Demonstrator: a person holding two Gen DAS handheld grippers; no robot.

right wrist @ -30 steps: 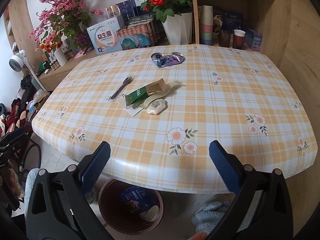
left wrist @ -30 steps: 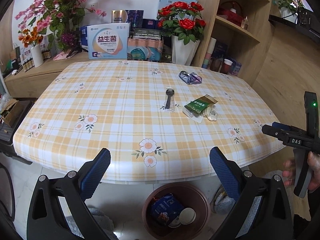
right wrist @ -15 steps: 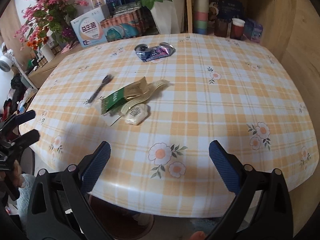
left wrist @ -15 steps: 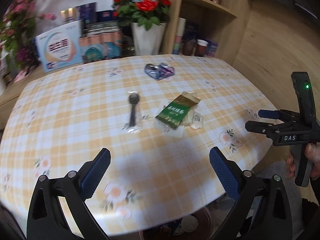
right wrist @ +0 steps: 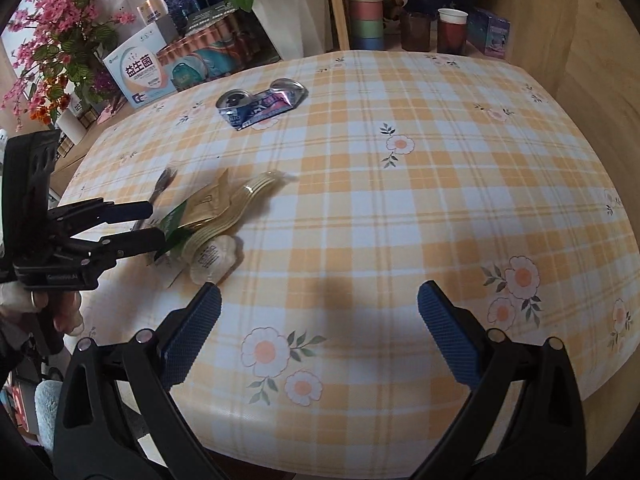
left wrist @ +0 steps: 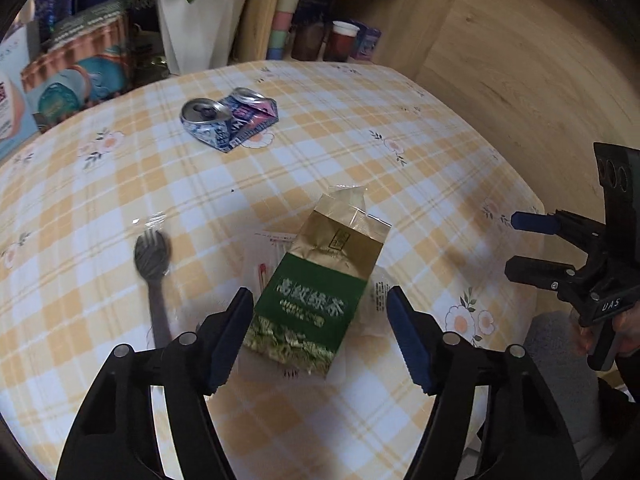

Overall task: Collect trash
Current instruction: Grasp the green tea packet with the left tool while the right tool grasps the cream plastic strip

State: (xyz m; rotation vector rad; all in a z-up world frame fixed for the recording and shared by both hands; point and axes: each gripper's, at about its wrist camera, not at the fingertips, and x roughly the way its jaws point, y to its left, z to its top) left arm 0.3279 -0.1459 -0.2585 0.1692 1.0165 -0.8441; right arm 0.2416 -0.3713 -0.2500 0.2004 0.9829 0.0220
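The left hand-held gripper [left wrist: 320, 332] hung low over the checked surface [left wrist: 420, 168] with its fingers apart, straddling the green and gold tea packet [left wrist: 320, 280], though whether they touched it could not be told; a black plastic fork [left wrist: 154, 268] in clear wrap lay at the packet's 9 o'clock, just beside it; a crushed can [left wrist: 228, 120] sat well away at 11 o'clock; the right hand-held gripper [right wrist: 320, 328] hovered spread wide over bare cloth, the packet [right wrist: 192, 212] at its 10 o'clock.
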